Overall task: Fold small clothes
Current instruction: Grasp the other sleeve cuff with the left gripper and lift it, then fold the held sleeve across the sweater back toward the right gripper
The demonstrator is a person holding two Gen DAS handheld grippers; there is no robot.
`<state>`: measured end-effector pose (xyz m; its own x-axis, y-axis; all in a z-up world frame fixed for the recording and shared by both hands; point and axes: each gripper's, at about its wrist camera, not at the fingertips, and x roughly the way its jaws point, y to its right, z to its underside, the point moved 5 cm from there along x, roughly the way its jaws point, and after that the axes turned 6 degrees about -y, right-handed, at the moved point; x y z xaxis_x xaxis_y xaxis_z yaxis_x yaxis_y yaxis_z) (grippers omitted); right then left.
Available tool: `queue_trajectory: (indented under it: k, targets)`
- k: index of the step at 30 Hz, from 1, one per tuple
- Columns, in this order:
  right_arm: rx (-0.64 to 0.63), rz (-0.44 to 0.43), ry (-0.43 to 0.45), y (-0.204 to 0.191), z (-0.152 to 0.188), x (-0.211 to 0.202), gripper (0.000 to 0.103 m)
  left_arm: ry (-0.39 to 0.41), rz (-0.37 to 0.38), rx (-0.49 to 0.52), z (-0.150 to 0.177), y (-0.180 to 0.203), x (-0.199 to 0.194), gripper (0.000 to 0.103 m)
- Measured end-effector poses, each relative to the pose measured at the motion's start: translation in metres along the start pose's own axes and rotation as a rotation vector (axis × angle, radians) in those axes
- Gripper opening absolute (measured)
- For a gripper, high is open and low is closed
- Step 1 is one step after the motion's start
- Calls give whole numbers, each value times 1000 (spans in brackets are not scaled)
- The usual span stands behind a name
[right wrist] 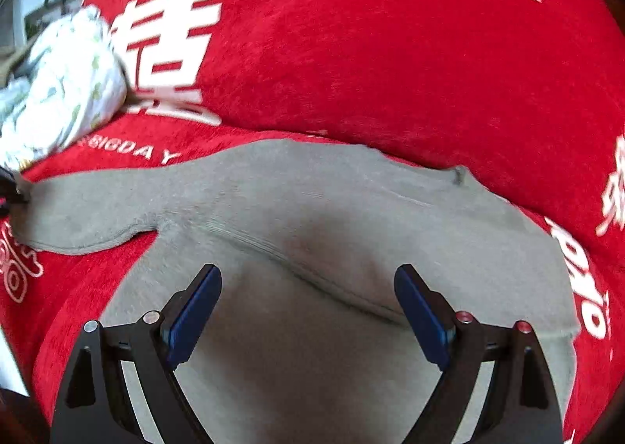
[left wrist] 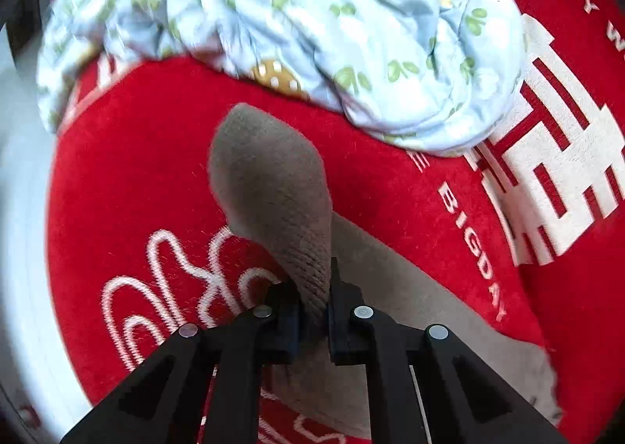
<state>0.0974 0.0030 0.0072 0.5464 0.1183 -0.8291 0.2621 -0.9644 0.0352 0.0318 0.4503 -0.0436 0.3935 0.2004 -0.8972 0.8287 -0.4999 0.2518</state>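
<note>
A small grey knit garment [right wrist: 312, 209] lies spread on a red cloth [right wrist: 351, 53] with white lettering. My left gripper [left wrist: 312, 311] is shut on the end of its grey sleeve [left wrist: 269, 178], which stands up lifted above the cloth. The rest of the garment [left wrist: 410, 319] trails to the lower right. In the right wrist view the sleeve [right wrist: 86, 209] stretches to the far left edge. My right gripper [right wrist: 308, 311] is open and empty, hovering just over the garment's body with a finger on each side of a fold ridge.
A crumpled pale blue garment with green prints [left wrist: 293, 22] lies on the red cloth [left wrist: 136, 170] beyond the sleeve; it also shows at the left of the right wrist view [right wrist: 62, 84]. A white edge [left wrist: 19, 209] borders the cloth at left.
</note>
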Motion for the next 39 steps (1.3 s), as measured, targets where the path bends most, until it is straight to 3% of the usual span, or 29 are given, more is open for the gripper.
queue_trajectory:
  k: [6, 12, 18, 23, 26, 32, 39]
  targets:
    - [161, -32, -2, 75, 26, -9, 92, 64, 98, 112, 21, 47, -24, 11]
    - [297, -120, 0, 131, 57, -12, 92, 15, 206, 236, 48, 95, -35, 11]
    - [242, -179, -15, 145, 70, -19, 92, -59, 217, 339, 87, 144, -33, 11]
    - [177, -161, -35, 144, 86, -18, 92, -129, 269, 431, 120, 186, -40, 11]
    - [196, -180, -3, 148, 88, -23, 93, -137, 272, 480, 134, 203, -47, 11]
    - [194, -230, -43, 153, 94, -27, 93, -164, 306, 479, 154, 232, -58, 11]
    - [153, -176, -83, 158, 104, -31, 93, -150, 285, 564, 186, 274, -77, 11]
